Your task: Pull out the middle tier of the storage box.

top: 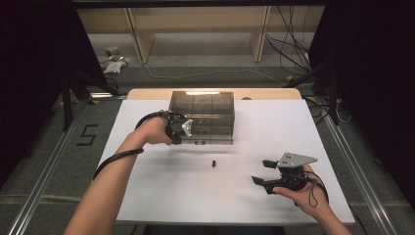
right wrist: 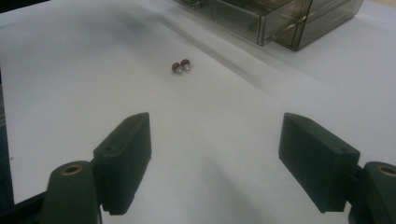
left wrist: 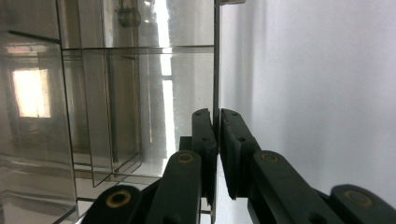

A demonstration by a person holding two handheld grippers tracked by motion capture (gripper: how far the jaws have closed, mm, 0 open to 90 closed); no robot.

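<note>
Two grippers are at work on a white table [top: 161, 196]: the left gripper [top: 182, 128] is at the front of a smoky clear drawer box [top: 201, 105], and the right gripper [top: 266, 172] hovers low over the table near the person's side. In the left gripper view the jaws are pressed together on a thin clear edge of the box [left wrist: 216, 70], most likely a drawer front or its pull tab, with only that sheet of plastic between the pads. To do this step well, I would keep that pinch firm and pull straight out along the drawer's own line, slowly, since a sideways tug could drag the light box across the table or let the thin edge slip free. The right gripper stands wide apart and holds nothing; its jaws frame bare table. Ahead of it lies a small dark pair of beads [right wrist: 180, 66], perhaps earrings, well apart from the jaws and in front of the box. In the high view the same little thing [top: 214, 162] sits between the two grippers. It probably goes into the drawer once that is open, so the right gripper should wait, then come down squarely over it.
</note>
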